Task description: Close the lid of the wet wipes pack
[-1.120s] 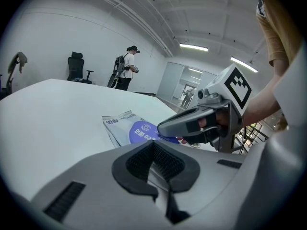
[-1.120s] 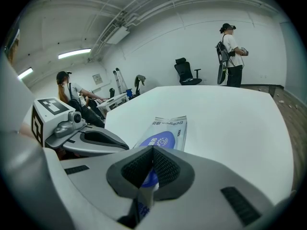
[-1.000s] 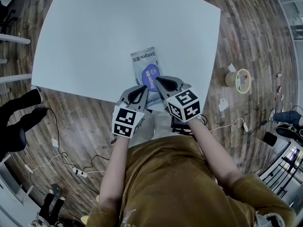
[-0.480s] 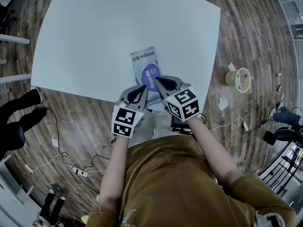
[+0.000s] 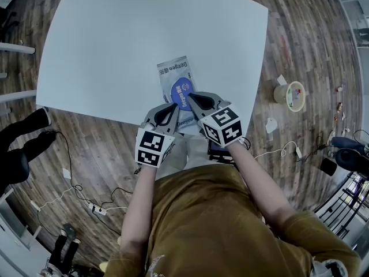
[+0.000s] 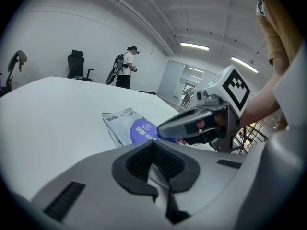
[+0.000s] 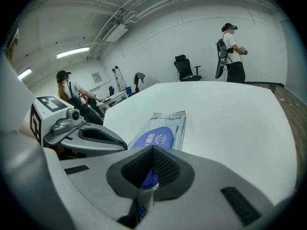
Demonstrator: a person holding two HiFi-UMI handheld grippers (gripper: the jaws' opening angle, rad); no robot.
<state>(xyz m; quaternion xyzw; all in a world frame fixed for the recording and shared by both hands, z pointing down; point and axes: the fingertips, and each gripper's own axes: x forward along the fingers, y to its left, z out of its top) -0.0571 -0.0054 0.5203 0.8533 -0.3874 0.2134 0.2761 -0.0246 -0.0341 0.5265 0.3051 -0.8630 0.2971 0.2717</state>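
Wooden floor (image 5: 300, 51) lay around the white surface (image 5: 115, 39), and the wet wipes pack (image 5: 172, 69) lay flat at its near edge, close in front of the person. The blue oval lid (image 5: 181, 89) looked already laid down on the pack. The right hand-held gripper (image 5: 191, 98) had its jaws drawn almost together and pinched nothing; only a thin strip of the pack showed through the slit. Its tip was over the near right end of the lid, probably so that it worked as one blunt point for pressing the lid flat. The left hand-held gripper (image 5: 171, 107) was pressed together and empty, just beside the near left of the pack, probably ready to keep it from sliding.
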